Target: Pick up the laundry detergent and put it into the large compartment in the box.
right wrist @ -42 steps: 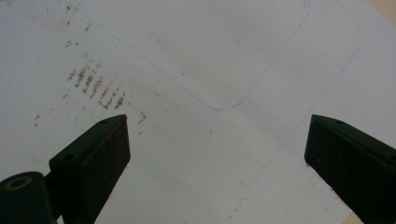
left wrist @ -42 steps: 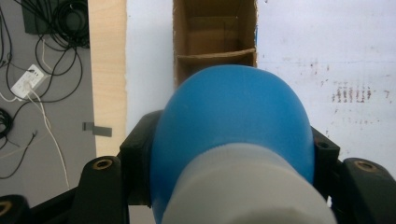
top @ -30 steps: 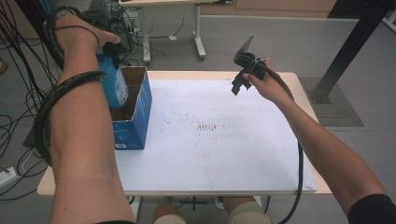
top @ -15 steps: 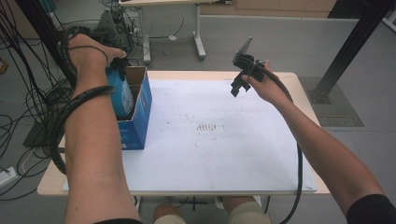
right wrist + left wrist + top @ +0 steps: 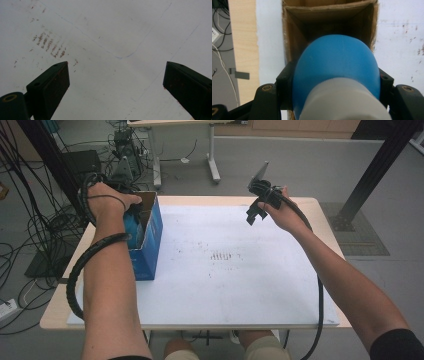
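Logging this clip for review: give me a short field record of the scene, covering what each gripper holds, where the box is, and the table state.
left gripper: shut on the blue bottle, white cap toward the camera, bottle partly inside the box
right gripper: open, nothing between its fingers, held above the white mat
cardboard box: blue outside, brown inside, open top, at the table's left edge
white mat: covers the tabletop, dark smudges near its middle
step: bottle going into the box, not released
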Demonstrator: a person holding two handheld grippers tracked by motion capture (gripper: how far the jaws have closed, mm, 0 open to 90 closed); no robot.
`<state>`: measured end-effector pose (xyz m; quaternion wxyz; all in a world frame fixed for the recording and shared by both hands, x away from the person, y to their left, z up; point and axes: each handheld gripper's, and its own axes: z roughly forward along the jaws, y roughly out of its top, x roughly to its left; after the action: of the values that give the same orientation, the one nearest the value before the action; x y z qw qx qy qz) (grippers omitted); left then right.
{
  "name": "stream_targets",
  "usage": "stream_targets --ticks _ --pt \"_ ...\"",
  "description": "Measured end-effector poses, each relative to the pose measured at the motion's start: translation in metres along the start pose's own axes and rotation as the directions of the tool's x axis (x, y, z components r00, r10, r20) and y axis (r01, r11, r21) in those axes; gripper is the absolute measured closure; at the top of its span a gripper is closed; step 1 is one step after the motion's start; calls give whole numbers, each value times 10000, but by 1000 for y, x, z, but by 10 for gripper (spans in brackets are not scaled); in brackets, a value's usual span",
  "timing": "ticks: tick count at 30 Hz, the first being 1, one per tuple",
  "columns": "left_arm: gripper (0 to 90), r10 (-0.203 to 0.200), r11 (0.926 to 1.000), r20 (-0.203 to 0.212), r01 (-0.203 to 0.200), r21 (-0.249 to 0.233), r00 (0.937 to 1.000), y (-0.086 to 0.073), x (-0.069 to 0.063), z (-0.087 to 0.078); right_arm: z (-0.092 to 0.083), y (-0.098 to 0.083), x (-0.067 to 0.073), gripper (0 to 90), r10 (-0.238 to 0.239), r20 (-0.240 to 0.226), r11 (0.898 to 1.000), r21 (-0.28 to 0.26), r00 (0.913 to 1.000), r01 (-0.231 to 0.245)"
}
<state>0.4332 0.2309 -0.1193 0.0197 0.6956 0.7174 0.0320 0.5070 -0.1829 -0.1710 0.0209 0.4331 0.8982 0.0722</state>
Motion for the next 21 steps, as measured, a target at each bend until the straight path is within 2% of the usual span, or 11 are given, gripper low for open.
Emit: stream_targets --ticks 13,21 --pt "375 95 9999 158 -97 120 9998 -1 0 28 0 -2 -1 69 133 71 9999 17 9999 -133" --pt "375 280 9993 9 -280 253 9996 -2 -1 41 1 -2 -1 70 174 95 9998 33 9998 -175"
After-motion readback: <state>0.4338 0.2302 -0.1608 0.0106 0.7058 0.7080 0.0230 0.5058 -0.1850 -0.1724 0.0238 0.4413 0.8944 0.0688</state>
